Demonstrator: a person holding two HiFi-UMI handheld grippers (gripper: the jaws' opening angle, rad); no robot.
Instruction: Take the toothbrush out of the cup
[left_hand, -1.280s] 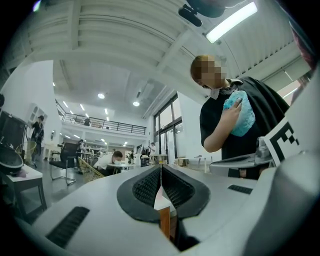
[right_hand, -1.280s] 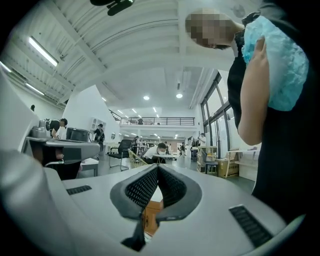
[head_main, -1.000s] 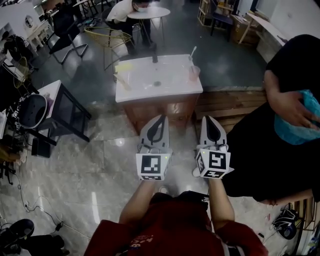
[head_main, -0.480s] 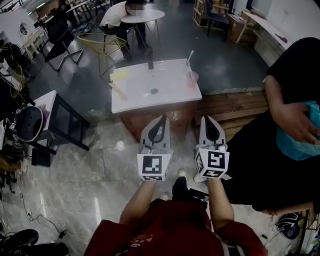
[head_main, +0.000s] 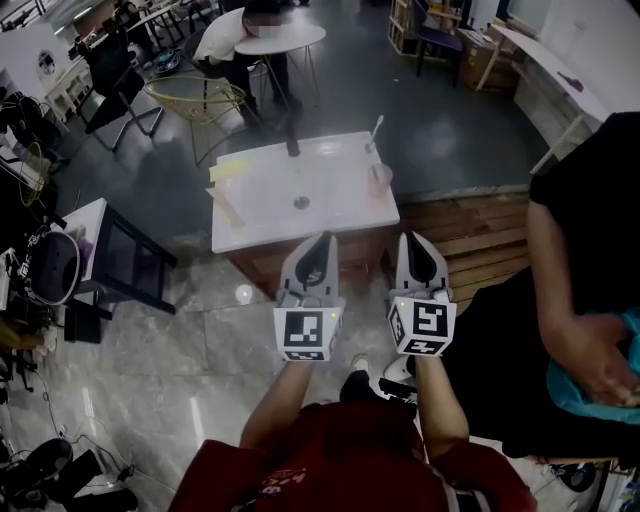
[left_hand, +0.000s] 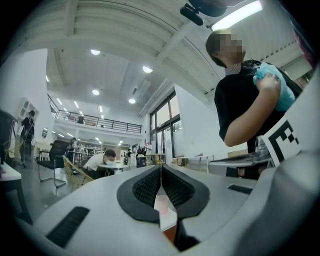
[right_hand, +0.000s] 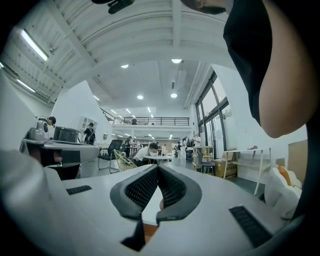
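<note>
I hold the left gripper (head_main: 320, 240) and the right gripper (head_main: 412, 240) side by side, well short of the white worktop (head_main: 270, 200), both with fingers pressed together on nothing, while the toothbrush (head_main: 376, 128) stands in the pink cup (head_main: 381, 178) near its right edge.

a person wears a red short-sleeved shirt (head_main: 340, 458). the pale grey, wedge-shaped plastic left gripper (head_main: 322, 240) and right gripper (head_main: 412, 240) have black textured pads (left_hand: 147, 187) and white cubes (head_main: 303, 333) bearing black square markers.
</note>
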